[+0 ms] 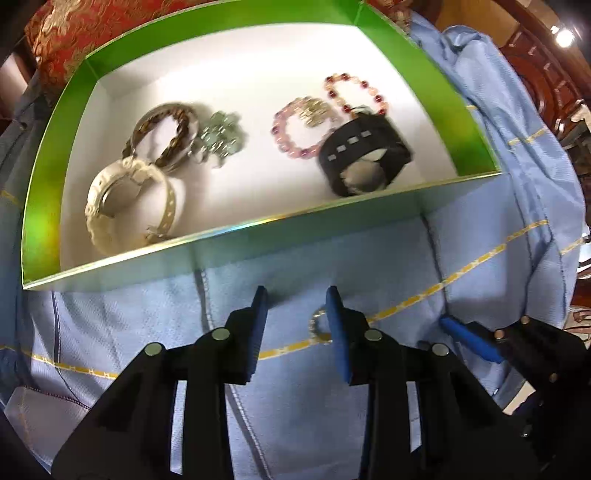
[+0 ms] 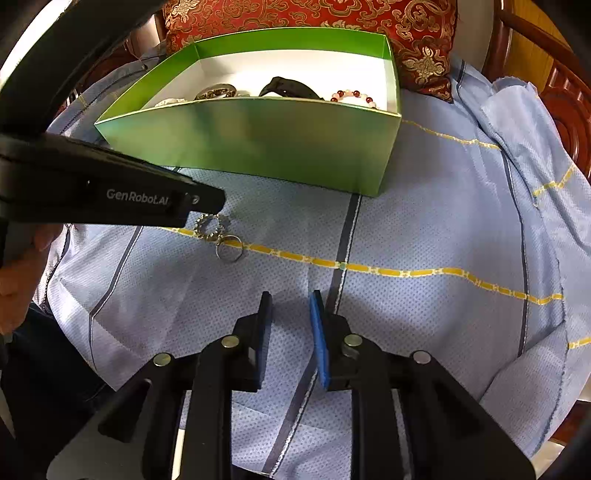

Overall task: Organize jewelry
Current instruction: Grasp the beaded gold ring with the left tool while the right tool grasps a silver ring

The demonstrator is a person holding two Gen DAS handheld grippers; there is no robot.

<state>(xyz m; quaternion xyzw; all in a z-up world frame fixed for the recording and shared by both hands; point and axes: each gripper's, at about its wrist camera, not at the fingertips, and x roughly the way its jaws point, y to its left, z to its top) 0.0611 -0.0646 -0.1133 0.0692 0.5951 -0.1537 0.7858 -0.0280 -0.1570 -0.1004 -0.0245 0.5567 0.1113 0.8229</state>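
A green box (image 1: 258,227) with a white floor holds a white watch (image 1: 125,199), brown bangles (image 1: 166,133), a silver sparkly piece (image 1: 219,138), a pink bead bracelet (image 1: 295,129), a red-and-white bead bracelet (image 1: 354,92) and a black watch (image 1: 364,155). My left gripper (image 1: 297,295) is open and empty above the blue cloth in front of the box. A sparkly ring (image 2: 209,226) and a plain silver ring (image 2: 229,248) lie on the cloth; the sparkly ring shows in the left wrist view (image 1: 318,326) by the right finger. My right gripper (image 2: 291,299) is open and empty, nearer than the rings.
The box (image 2: 258,147) sits on a light blue cloth (image 2: 424,221) with yellow stripes. A red and gold cushion (image 2: 332,18) lies behind it. Dark wooden furniture (image 2: 569,103) stands at the right. The left gripper's black body (image 2: 110,192) reaches over the rings from the left.
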